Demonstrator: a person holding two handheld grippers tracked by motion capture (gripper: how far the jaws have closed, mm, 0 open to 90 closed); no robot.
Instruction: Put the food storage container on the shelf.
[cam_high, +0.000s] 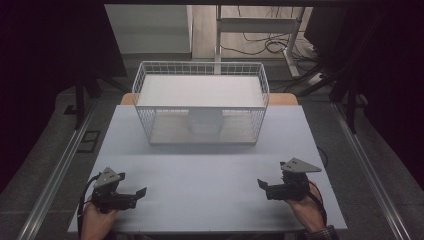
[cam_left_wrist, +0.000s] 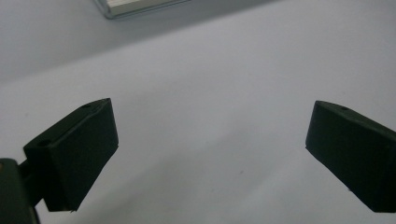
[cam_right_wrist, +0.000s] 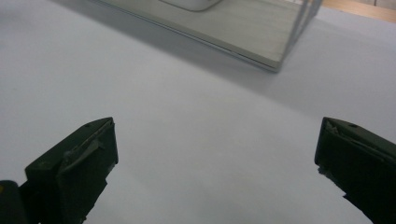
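White cup (cam_high: 204, 121) stands upright inside the wire basket (cam_high: 145, 87), on the basket's floor under its flat white upper shelf (cam_high: 200, 91), about midway between the basket's two side walls and near its front edge. Neither tool touches the cup or the basket.

Left tool (cam_high: 142, 192) lies low over the worktop (cam_high: 210, 175), well in front of the basket and off its left front corner, held in the person's left hand (cam_high: 96, 220). Its jaws stand wide apart with nothing between them; in the left gripper view the left tool (cam_left_wrist: 210, 154) has bare worktop in the gap, and a strip of the basket's base edge crosses the top of that view. A grey three-cornered plate sits on top of it.

Right tool (cam_high: 260, 184) sits well in front of the basket too, off its right front corner, in the person's right hand (cam_high: 306, 207). Its jaws are also spread wide and hold nothing. In the right gripper view the right tool (cam_right_wrist: 215, 149) faces bare worktop, with the basket's floor and a corner of its wire wall beyond and the rounded bottom of the cup (cam_right_wrist: 189, 4) at the top edge.

The two tools point inward toward each other, well apart, with open worktop between them and the basket.
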